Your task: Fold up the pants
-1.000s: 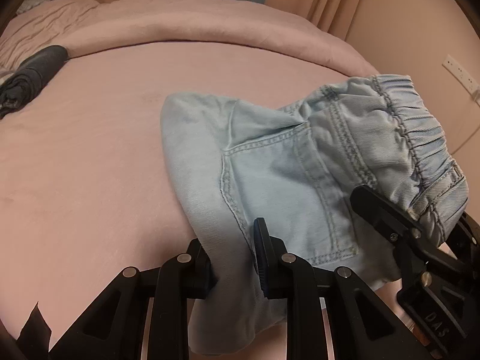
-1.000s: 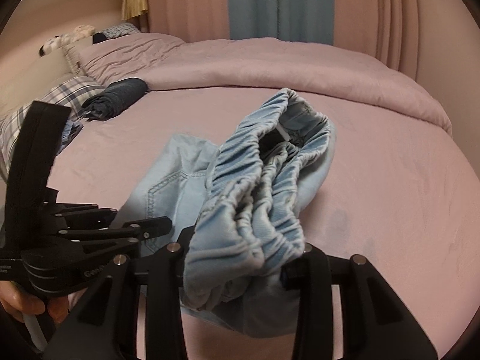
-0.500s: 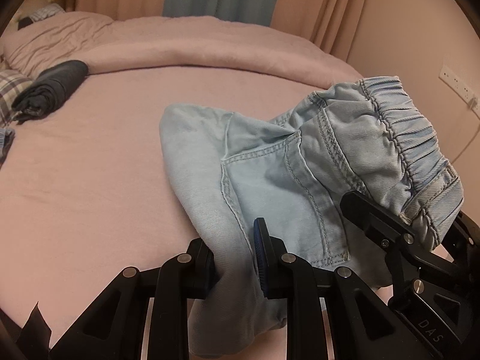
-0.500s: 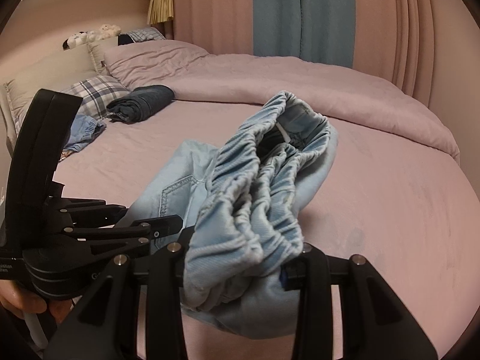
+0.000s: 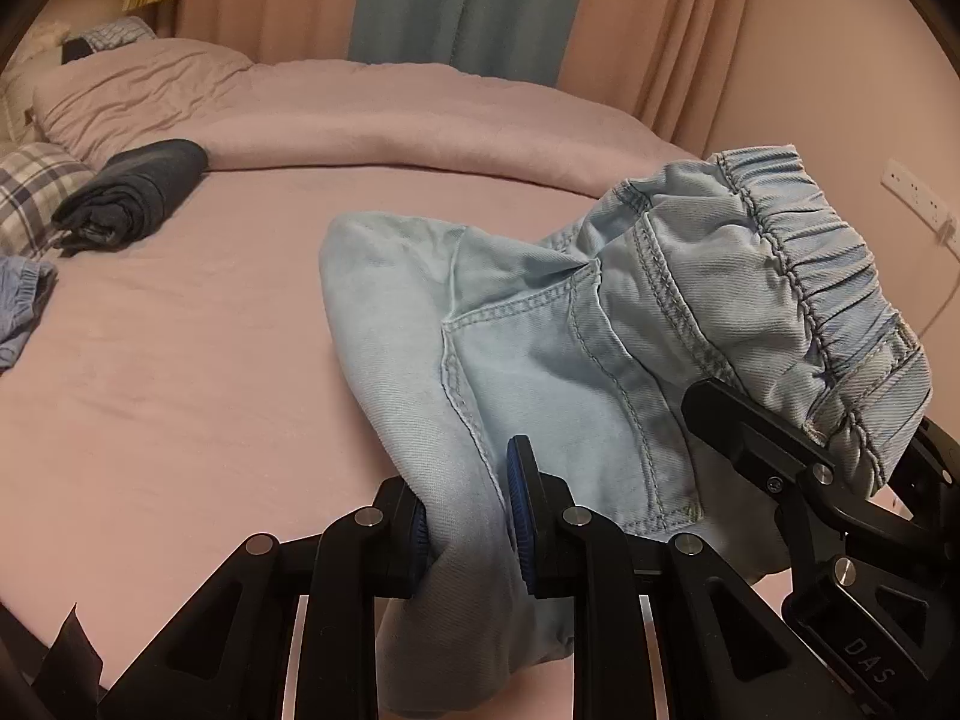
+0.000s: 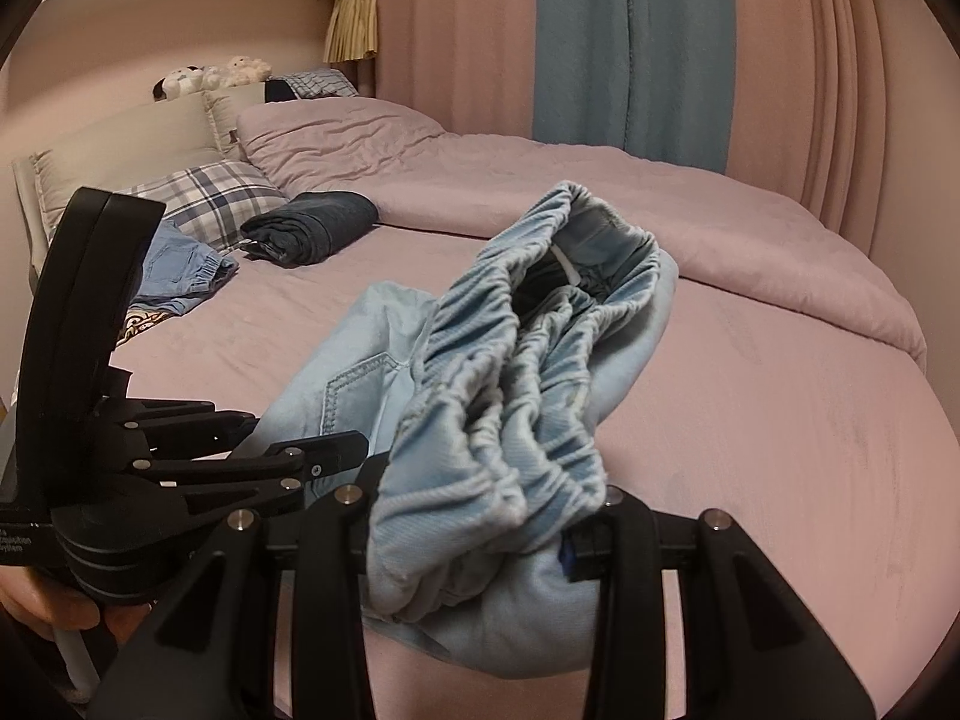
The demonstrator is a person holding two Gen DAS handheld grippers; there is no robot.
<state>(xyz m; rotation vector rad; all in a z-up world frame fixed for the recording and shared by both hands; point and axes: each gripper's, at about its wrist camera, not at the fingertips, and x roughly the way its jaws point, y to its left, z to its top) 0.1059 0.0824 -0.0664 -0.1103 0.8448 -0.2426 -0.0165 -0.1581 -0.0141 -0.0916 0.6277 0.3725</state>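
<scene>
Light blue denim pants (image 5: 600, 324) with an elastic waistband (image 5: 810, 252) are held bunched above the pink bed. My left gripper (image 5: 465, 516) is shut on a fold of the pants fabric near the back pocket. My right gripper (image 6: 480, 522) is shut on the gathered waistband (image 6: 528, 384); it also shows at the right of the left wrist view (image 5: 798, 480). The left gripper shows at the left of the right wrist view (image 6: 252, 456). The pants' far end rests on the bed sheet (image 5: 180, 372).
A rolled dark garment (image 5: 132, 195) lies at the far left of the bed near a plaid pillow (image 6: 210, 192). Another blue denim garment (image 6: 180, 270) lies beside it. A rolled pink duvet (image 5: 420, 120) runs along the back. Curtains (image 6: 636, 42) and a wall stand behind.
Both grippers have lifted with the pants, so more of the headboard, pillows and curtains show. Both grips have stayed the same.
</scene>
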